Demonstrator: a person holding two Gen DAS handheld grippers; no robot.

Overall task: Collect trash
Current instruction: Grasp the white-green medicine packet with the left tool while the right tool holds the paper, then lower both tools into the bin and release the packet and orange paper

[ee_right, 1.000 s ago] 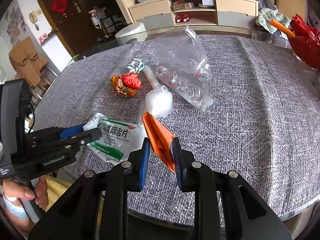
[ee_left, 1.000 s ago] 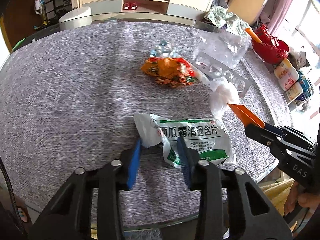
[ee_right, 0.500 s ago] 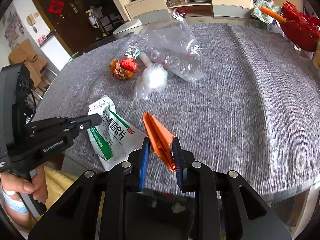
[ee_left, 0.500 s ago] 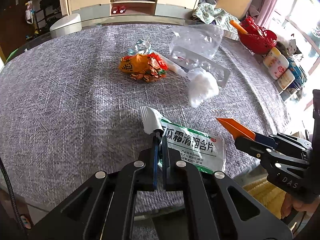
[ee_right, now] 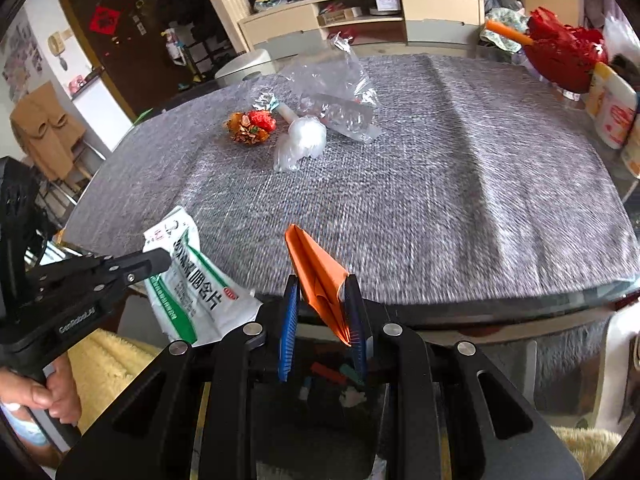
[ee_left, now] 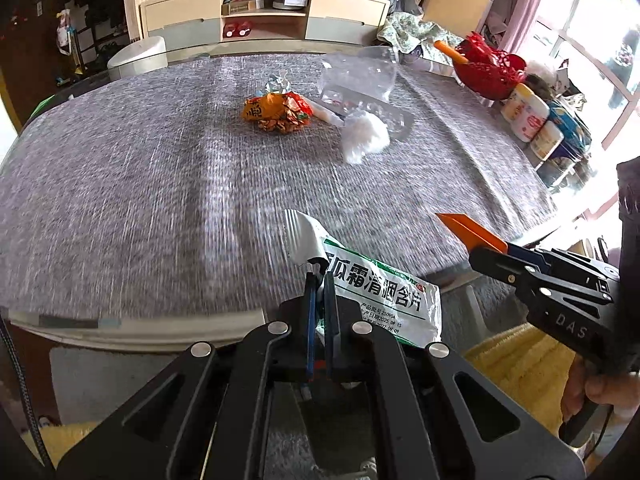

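Observation:
My left gripper (ee_left: 318, 280) is shut on a white and green medicine pouch (ee_left: 380, 292) and holds it in the air past the table's near edge; the pouch also shows in the right wrist view (ee_right: 192, 280). My right gripper (ee_right: 320, 292) is shut on a folded orange paper (ee_right: 316, 276), also off the table; the paper shows in the left wrist view (ee_left: 468, 232). On the grey table (ee_left: 140, 168) lie a crumpled orange-red wrapper (ee_left: 278, 112), a white plastic wad (ee_left: 364, 136), a clear blister tray (ee_left: 372, 104) and a clear bag (ee_left: 360, 74).
A bin opening with bits of trash shows below my right gripper (ee_right: 332, 388). A red basket (ee_left: 488, 68) and several bottles (ee_left: 532, 120) stand at the table's right edge. A yellow rug (ee_left: 520, 360) lies on the floor. A low shelf unit (ee_left: 264, 12) stands behind.
Both grippers have drawn back from the table and now hang past its near edge. The left gripper closed on the pouch and lifted it off the cloth.

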